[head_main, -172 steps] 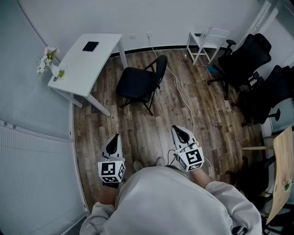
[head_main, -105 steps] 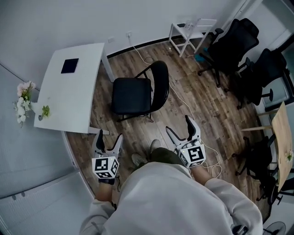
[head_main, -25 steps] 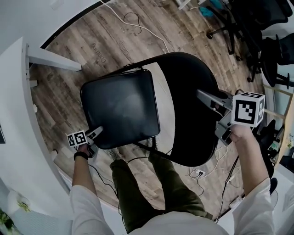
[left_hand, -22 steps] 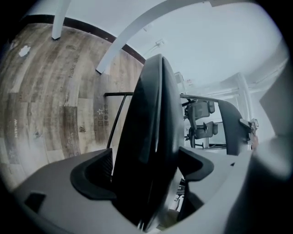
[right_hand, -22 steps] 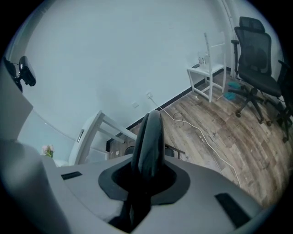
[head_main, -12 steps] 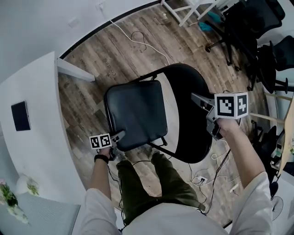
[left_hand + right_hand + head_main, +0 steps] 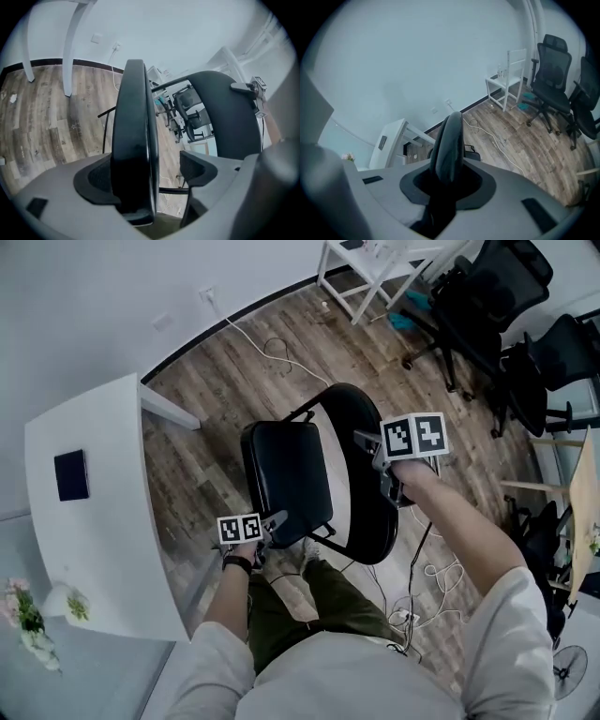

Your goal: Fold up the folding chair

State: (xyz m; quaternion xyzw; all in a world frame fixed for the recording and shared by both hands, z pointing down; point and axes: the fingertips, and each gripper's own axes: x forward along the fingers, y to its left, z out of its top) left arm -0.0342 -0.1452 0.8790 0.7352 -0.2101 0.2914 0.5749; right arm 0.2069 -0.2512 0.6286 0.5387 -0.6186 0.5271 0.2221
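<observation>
The black padded seat [image 7: 286, 479] no longer lies flat but tips up toward the black rounded backrest [image 7: 361, 512], so the fold is under way. The left gripper's [image 7: 274, 520] fingers stand apart around the seat's edge. The right gripper's [image 7: 367, 444] fingers clamp the backrest.

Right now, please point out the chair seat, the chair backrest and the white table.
chair seat [image 7: 286, 479]: head view, middle of the cushion.
chair backrest [image 7: 366, 521]: head view, near half of the pad.
white table [image 7: 103, 540]: head view, bare tabletop.

The left tool [image 7: 277, 519] has raised the seat [image 7: 286, 479] by its front edge, swinging it steeply up toward the backrest [image 7: 366, 521].
</observation>
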